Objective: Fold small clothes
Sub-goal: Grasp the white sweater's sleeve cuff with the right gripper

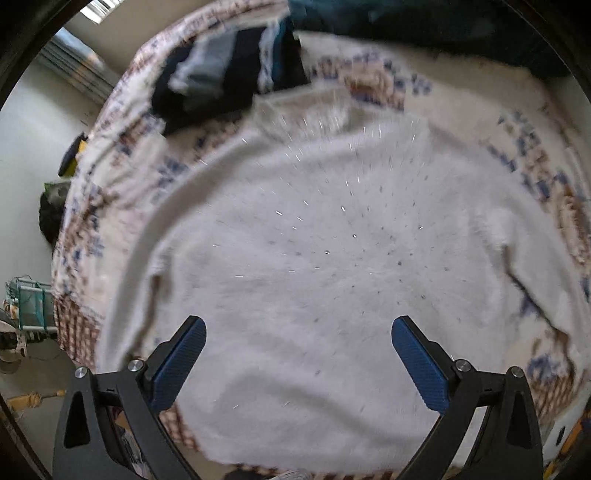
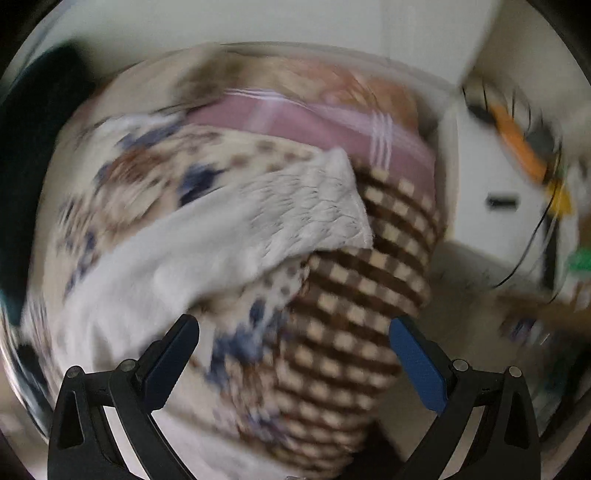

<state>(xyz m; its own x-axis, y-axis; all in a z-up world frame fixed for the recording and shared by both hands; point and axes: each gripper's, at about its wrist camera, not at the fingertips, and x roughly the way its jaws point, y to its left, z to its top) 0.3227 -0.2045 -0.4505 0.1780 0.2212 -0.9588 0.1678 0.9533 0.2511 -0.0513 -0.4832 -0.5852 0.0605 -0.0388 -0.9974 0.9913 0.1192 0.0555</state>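
A white knit sweater [image 1: 314, 266] with small shiny flecks lies spread on a patterned blanket [image 1: 373, 77]. My left gripper [image 1: 299, 325] is open and empty above the sweater's lower part. In the right wrist view a white ribbed sleeve [image 2: 280, 218] of the sweater lies across the blanket [image 2: 133, 173] near its corner. My right gripper [image 2: 293, 326] is open and empty over the brown-checked blanket edge [image 2: 354, 295]. That view is blurred.
A pile of dark and grey clothes [image 1: 229, 77] sits at the far left of the blanket. A dark teal cloth [image 1: 424, 18] lies at the back. A pink striped cover [image 2: 317, 122] and a white cabinet [image 2: 491, 199] with cables stand beyond the blanket's corner.
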